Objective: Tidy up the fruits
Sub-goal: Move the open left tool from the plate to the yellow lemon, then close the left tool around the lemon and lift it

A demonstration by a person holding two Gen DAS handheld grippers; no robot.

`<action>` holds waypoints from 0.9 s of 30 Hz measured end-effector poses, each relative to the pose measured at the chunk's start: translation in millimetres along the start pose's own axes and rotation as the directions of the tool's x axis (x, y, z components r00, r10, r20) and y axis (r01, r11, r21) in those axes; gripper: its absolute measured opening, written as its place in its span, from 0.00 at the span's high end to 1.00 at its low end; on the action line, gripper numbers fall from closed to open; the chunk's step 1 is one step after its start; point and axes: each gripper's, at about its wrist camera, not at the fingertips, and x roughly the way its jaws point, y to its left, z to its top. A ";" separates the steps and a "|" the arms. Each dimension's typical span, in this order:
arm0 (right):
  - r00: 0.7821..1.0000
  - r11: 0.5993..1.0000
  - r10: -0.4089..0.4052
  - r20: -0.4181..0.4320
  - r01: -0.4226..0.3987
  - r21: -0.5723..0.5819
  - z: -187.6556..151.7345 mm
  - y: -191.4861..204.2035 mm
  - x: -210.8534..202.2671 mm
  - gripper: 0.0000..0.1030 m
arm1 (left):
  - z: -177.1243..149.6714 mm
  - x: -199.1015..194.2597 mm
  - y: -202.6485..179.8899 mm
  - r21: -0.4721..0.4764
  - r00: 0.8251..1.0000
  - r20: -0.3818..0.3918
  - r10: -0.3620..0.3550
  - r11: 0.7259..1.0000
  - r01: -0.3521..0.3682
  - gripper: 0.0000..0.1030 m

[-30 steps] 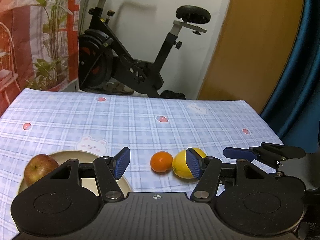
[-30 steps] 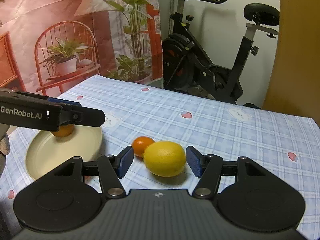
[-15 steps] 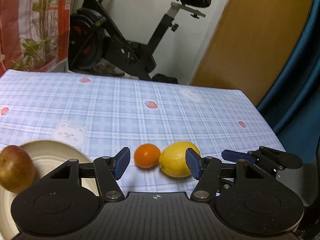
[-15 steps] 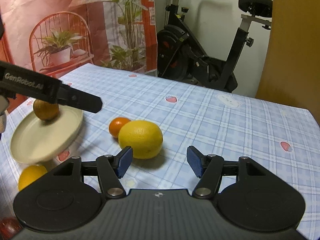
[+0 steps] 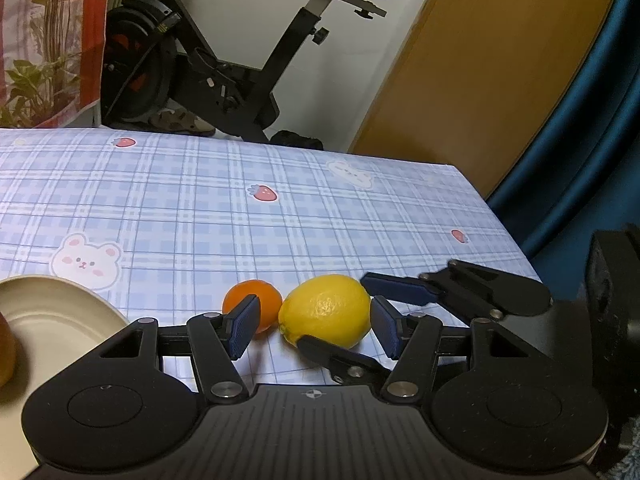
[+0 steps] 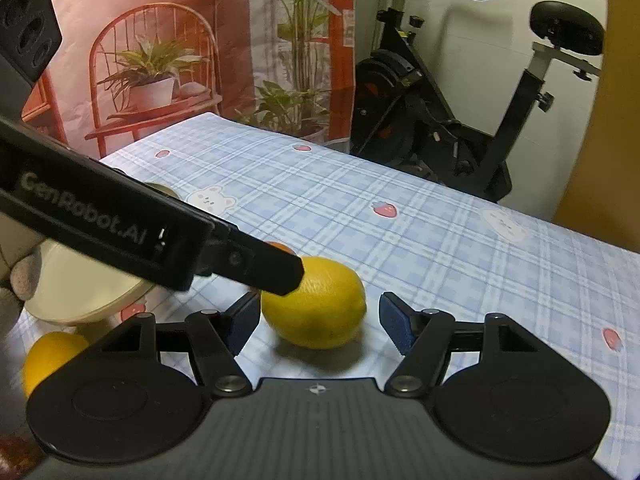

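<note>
A yellow lemon (image 5: 326, 310) lies on the checked tablecloth with a small orange mandarin (image 5: 256, 304) touching its left side. My right gripper (image 6: 319, 322) straddles the lemon (image 6: 316, 304). Its jaws are opening, and a gap shows at the right pad (image 6: 394, 322). In the left wrist view its two fingers (image 5: 400, 286) reach in from the right, on either side of the lemon. My left gripper (image 5: 316, 330) is open, close over both fruits, with nothing gripped. One of its fingers (image 6: 160, 236) crosses the right wrist view and hides most of the mandarin (image 6: 280, 247).
A cream plate (image 5: 52, 312) sits at the left with an apple (image 5: 6, 352) at the picture's edge. Another yellow-orange fruit (image 6: 48, 354) lies near the plate (image 6: 88, 292). A hand (image 6: 20, 288) shows at far left. An exercise bike (image 5: 224, 72) stands beyond the table's far edge.
Both grippers have sunk closer to the lemon. The right jaws have widened and now sit on either side of it. The left view swung right, and the apple slid almost out.
</note>
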 end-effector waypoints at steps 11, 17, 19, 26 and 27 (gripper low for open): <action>0.999 0.999 0.044 -0.011 -0.044 -0.005 -8.8 -2.1 -3.0 0.37 | -2.0 8.6 6.2 -0.010 0.999 -0.035 -0.041 0.999 0.041 0.39; 0.999 0.999 0.048 0.000 -0.048 -0.013 -21.5 1.9 -21.0 0.37 | -10.1 14.3 7.1 -0.028 0.989 -0.090 -0.118 0.993 0.116 0.39; 0.999 0.999 0.048 0.005 -0.048 -0.013 -25.2 2.5 -25.5 0.37 | -13.3 16.6 5.2 -0.026 0.984 -0.109 -0.142 0.990 0.140 0.39; 0.999 0.999 0.036 0.017 -0.037 0.020 -32.4 4.3 -33.8 0.37 | -18.6 29.0 -8.1 0.006 0.979 -0.142 -0.145 0.989 0.148 0.41; 0.999 0.999 0.035 0.017 -0.035 0.024 -32.3 4.3 -33.6 0.37 | -19.3 30.5 -10.0 0.011 0.979 -0.143 -0.145 0.989 0.148 0.44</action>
